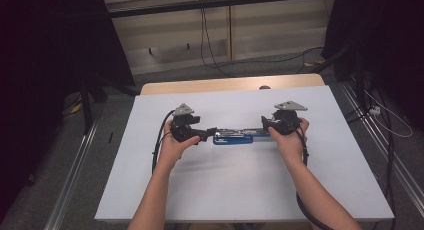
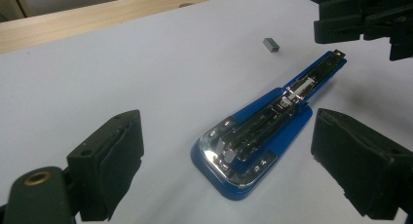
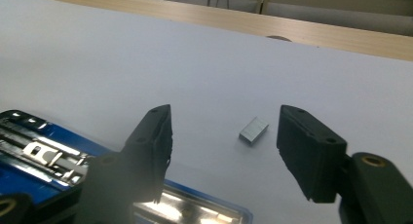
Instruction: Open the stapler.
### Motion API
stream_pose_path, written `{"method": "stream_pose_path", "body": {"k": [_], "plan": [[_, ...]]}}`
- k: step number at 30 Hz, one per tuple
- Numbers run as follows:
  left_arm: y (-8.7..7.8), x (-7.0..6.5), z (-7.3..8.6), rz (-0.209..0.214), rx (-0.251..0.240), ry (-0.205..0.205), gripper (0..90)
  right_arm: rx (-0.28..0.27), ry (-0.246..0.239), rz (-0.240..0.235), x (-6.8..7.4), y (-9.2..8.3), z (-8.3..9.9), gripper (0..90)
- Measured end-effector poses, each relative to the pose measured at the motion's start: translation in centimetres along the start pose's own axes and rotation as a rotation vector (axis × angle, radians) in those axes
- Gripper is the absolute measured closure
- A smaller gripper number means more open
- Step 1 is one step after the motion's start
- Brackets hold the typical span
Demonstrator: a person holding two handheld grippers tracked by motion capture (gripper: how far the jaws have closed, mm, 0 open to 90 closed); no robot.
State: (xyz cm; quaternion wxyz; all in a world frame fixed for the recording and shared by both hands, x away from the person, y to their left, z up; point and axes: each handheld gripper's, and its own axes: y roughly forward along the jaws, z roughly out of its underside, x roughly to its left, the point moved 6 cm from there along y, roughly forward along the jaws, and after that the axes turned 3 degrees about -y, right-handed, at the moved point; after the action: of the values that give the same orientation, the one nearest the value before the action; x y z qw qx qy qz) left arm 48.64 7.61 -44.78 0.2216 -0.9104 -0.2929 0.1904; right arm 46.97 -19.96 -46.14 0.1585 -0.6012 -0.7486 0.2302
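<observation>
White table covering [image 1: 240, 185] under us, high view: the opened blue stapler [image 1: 235, 136] lies crosswise between our left gripper [image 1: 209, 133] and right gripper [image 1: 265, 125]. Left gripper view — jaws released, stapler between them. Right gripper view — jaws apart, empty, the staple block [image 3: 253, 130] just ahead.

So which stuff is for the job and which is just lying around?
For the job:
- blue stapler, lying opened flat on the white sheet
- small block of staples beside it
- left gripper and right gripper, both open, nothing held

Just lying about:
- table, its wooden edge past the sheet
- cables on the floor behind
</observation>
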Motion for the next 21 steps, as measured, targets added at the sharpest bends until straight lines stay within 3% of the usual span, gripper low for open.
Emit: {"method": "stream_pose_path", "body": {"k": [5,8,21], "plan": [[-0.3,0.3,-0.1,-0.008,-0.007,-0.006,11.1,0.03,0.015,0.005,-0.6,0.9,0.2,30.8],[-0.4,0.4,-0.1,-0.008,-0.016,-0.011,11.1,0.053,0.049,0.003,-1.2,1.5,0.2,27.8],[0.1,0.7,0.4,-0.024,0.016,-0.005,11.5,0.106,0.086,0.019,-3.0,3.5,0.3,19.3]]}}
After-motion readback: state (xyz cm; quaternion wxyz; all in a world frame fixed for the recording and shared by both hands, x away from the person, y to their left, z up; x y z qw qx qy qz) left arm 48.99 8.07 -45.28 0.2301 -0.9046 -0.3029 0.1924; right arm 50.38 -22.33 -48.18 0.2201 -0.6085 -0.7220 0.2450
